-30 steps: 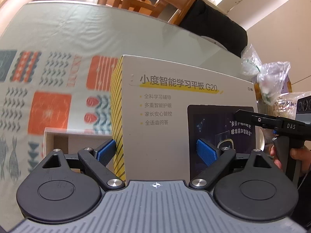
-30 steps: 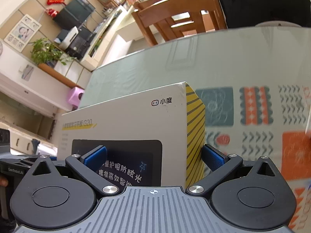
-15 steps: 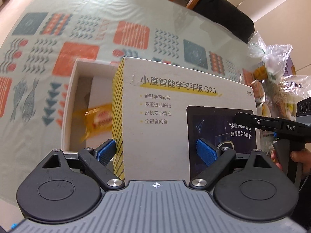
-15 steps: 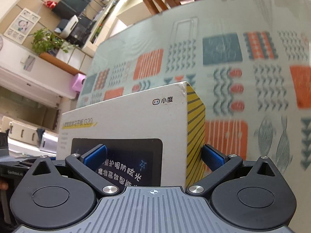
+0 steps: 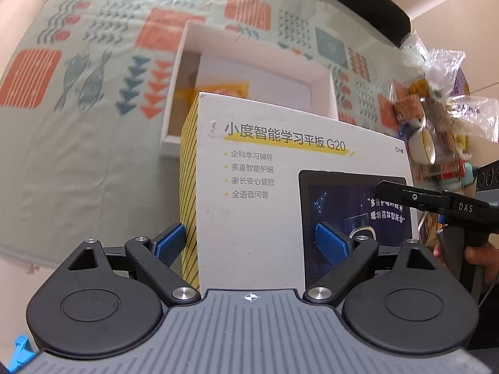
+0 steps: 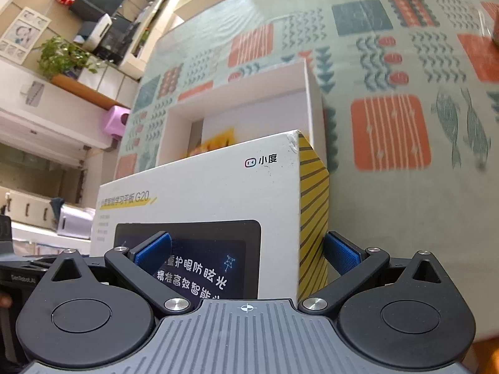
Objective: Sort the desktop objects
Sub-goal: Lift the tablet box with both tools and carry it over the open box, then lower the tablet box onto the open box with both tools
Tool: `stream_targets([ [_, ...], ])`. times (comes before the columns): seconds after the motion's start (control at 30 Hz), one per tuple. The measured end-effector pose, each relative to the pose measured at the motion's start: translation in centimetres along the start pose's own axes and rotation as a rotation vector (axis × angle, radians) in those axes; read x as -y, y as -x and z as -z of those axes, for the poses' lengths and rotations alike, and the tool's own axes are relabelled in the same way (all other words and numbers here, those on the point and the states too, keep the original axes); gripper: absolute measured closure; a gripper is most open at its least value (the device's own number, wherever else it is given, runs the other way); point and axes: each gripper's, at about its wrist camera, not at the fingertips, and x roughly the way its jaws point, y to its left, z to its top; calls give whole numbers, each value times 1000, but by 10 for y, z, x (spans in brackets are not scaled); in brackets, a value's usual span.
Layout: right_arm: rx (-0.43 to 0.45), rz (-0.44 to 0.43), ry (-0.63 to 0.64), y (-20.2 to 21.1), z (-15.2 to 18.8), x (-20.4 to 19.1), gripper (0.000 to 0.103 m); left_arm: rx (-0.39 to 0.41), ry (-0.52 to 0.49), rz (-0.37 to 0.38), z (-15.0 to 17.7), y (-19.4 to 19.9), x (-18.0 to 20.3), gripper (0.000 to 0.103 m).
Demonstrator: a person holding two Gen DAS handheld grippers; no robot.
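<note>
Box base [image 5: 255,71] now nearer under lid [image 5: 274,187]; lid level.

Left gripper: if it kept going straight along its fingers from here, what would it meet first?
The left gripper is shut on the box lid, so the lid travels with it. Past the lid's far edge lies the open box base with a yellow packet inside; probably that comes first, though depth is unclear.

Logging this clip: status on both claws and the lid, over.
Left claw and right claw both shut on white cardboard tablet-box lid. Lid held above open white box base. Yellow packet inside; nothing blocking.
</note>
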Motion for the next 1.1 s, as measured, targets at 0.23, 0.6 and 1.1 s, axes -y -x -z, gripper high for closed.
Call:
stream_targets([
  [0.23, -17, 25, -42, -11, 41, -10, 0, -60, -8, 14, 26, -6, -25, 0],
  [0.6, -23, 35, -75, -17, 68, -9, 0, -77, -23, 13, 44, -10, -36, 0],
  [1.1, -2, 35, -51, -8, 71, -10, 0, -25, -20, 0, 56, -2, -28, 0],
])
